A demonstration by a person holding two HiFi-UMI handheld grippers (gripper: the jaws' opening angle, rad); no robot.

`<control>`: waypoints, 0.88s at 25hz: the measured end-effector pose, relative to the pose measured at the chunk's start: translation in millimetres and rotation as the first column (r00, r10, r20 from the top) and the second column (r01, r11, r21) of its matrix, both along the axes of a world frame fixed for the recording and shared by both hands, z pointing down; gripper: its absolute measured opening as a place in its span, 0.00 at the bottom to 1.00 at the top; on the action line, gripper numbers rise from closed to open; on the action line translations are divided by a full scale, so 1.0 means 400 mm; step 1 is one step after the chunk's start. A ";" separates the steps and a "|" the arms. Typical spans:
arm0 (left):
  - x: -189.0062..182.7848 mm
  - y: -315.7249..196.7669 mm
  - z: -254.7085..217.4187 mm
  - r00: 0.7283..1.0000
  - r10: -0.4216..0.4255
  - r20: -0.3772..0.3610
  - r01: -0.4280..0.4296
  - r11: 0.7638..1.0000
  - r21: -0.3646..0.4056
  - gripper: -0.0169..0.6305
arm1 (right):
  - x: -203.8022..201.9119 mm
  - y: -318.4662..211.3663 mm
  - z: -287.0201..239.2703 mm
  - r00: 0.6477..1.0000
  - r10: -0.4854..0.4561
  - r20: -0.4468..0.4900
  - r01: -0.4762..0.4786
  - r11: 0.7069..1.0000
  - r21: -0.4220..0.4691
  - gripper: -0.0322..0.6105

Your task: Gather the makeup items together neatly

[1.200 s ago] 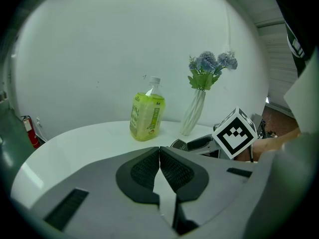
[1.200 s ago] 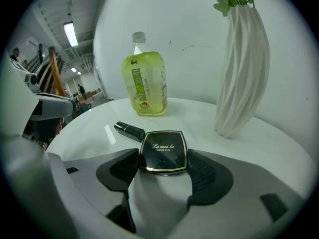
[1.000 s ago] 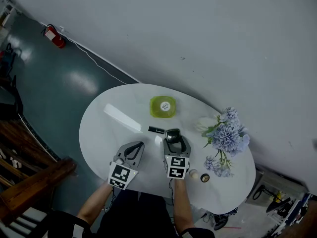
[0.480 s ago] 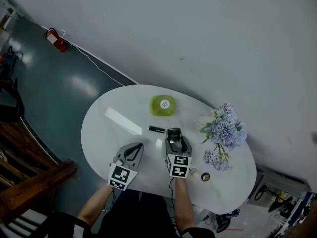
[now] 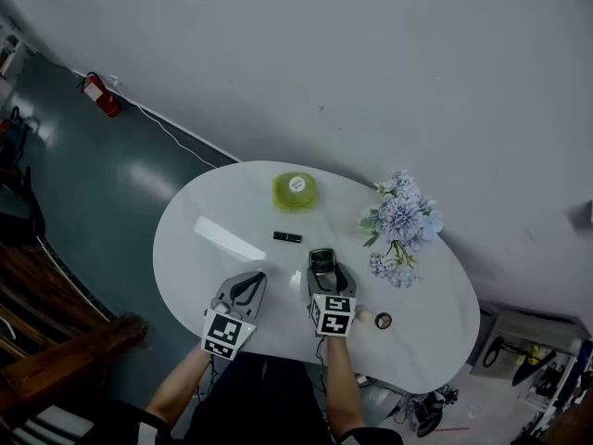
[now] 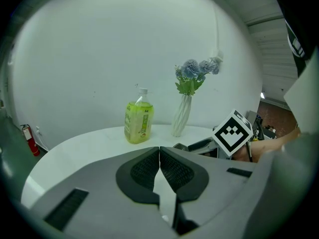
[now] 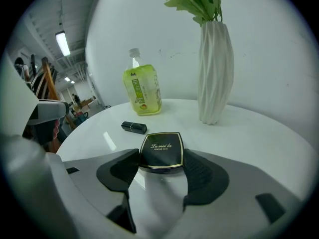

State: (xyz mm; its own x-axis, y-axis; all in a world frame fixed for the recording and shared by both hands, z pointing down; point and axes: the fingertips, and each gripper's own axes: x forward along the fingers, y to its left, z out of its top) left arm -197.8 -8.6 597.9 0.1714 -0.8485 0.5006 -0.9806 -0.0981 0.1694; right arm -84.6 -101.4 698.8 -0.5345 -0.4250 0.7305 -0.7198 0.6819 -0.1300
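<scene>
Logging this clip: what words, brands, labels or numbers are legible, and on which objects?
"La mei la": gold script on the lid of the black compact, held in the jaws of the right gripper.
Smaller line beneath it: too small to read.
Label on the green bottle: print blurred, unreadable.
On the lipstick: no legible print.
On the marker cube: black-and-white squares, no words.

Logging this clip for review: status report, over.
Left gripper shut, empty. Right gripper shut on black compact. Lipstick lies ahead on table, apart from compact. Nothing between them.
</scene>
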 end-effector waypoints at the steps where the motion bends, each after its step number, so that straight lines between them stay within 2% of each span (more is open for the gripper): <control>1: 0.006 0.006 -0.004 1.000 0.005 0.002 -0.005 1.000 0.002 0.06 | 0.009 0.006 -0.007 1.000 0.008 0.005 -0.008 1.000 0.003 0.51; 12: 0.097 0.060 -0.066 0.995 0.096 0.019 -0.097 0.994 0.046 0.06 | 0.130 0.065 -0.108 0.992 0.116 0.045 -0.118 0.991 0.059 0.51; 22: 0.226 0.075 -0.132 0.975 0.219 0.038 -0.221 0.969 0.107 0.06 | 0.307 0.111 -0.213 0.964 0.254 0.078 -0.262 0.956 0.135 0.51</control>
State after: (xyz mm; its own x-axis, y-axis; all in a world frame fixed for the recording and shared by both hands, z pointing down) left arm -107.3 21.4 545.1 0.3483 -0.8414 0.4133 -0.9368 -0.3286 0.1205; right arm 38.0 -57.2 613.4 -0.4332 -0.6515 0.6228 -0.8676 0.4886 -0.0924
